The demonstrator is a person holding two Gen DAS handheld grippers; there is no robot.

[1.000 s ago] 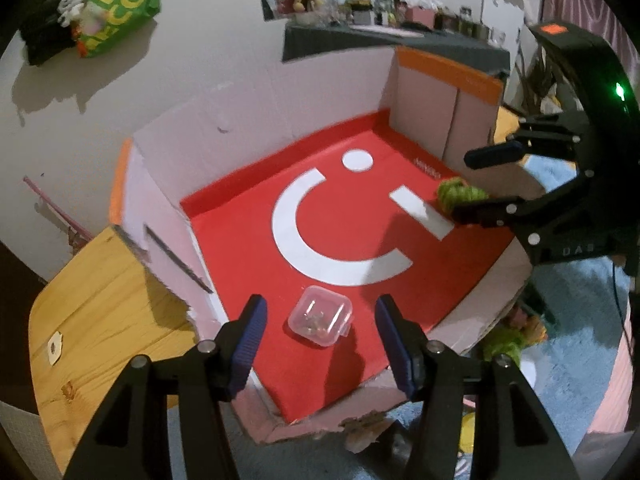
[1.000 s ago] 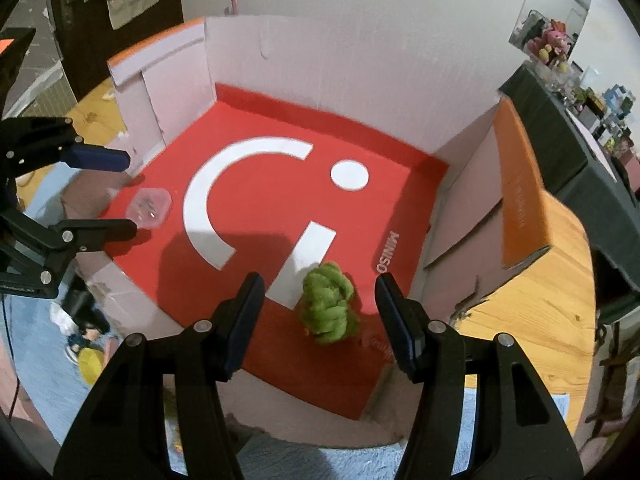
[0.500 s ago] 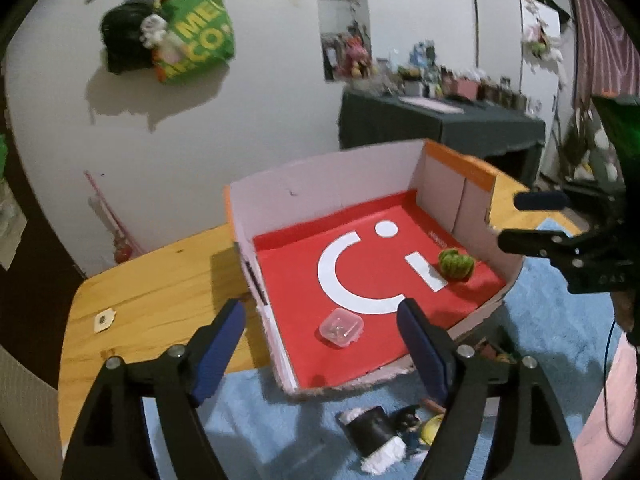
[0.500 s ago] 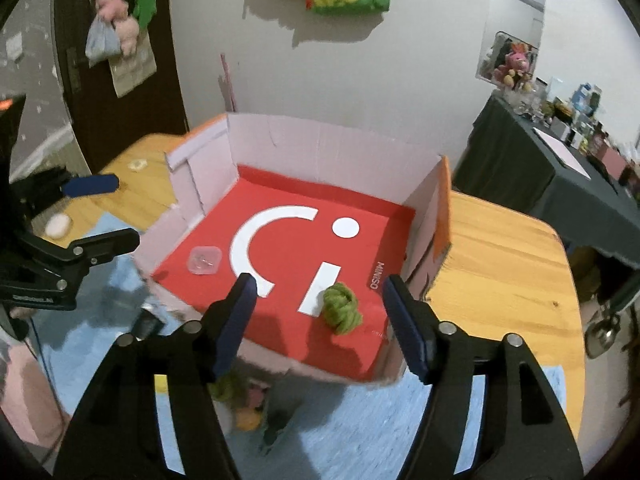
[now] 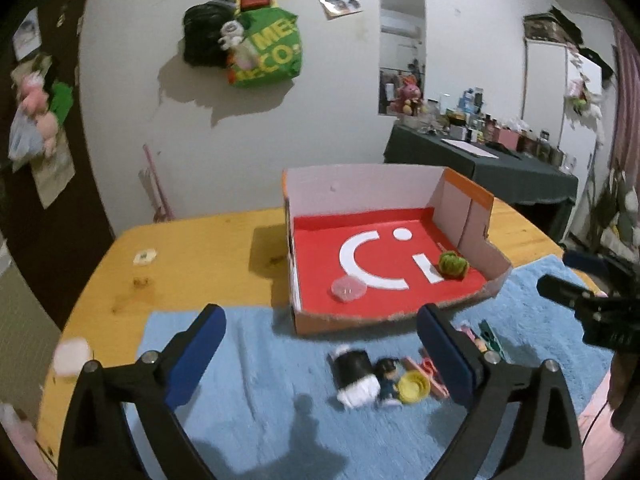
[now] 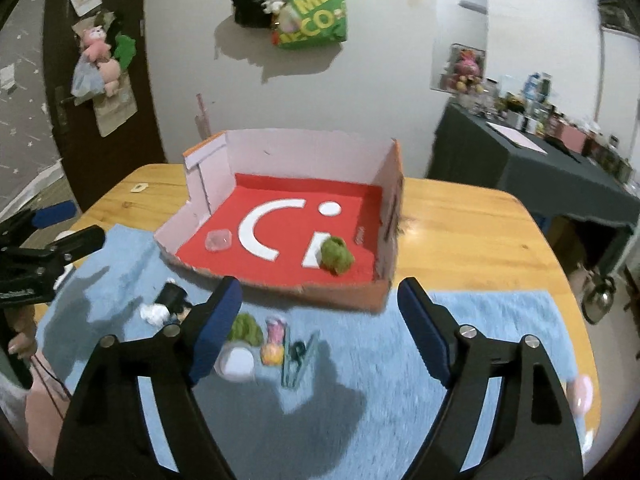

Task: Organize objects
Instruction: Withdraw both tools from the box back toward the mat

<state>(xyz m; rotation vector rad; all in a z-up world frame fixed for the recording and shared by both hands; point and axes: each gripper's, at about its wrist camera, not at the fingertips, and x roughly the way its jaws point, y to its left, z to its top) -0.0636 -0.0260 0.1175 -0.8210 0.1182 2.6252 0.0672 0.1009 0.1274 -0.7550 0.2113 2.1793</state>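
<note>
A shallow cardboard box (image 5: 360, 322) (image 6: 304, 292) with a red floor stands on the wooden table. Inside lie a small clear plastic case (image 5: 348, 289) (image 6: 218, 239) and a green fuzzy ball (image 5: 452, 265) (image 6: 336, 256). My left gripper (image 5: 320, 350) hangs over the blue mat in front of the box, jaws opening, nothing between them. My right gripper (image 6: 318, 324) is likewise back from the box, jaws opening and empty. On the mat lie a black-and-white figure (image 5: 354, 376) (image 6: 168, 300), a yellow lid (image 5: 414, 387), a white disc (image 6: 236, 362), a second green ball (image 6: 244, 328) and teal clips (image 6: 298, 356).
The blue mat (image 5: 260, 380) (image 6: 400, 380) covers the near half of the table (image 5: 180, 256) (image 6: 460, 232). A small tag (image 5: 145, 257) lies on the bare wood at left. A dark side table (image 5: 480, 164) with clutter stands at the back right.
Both grippers have pulled back and up out of the box, leaving the clear case and green ball on its floor. Their jaws have spread wider. The mat's objects came into view.
</note>
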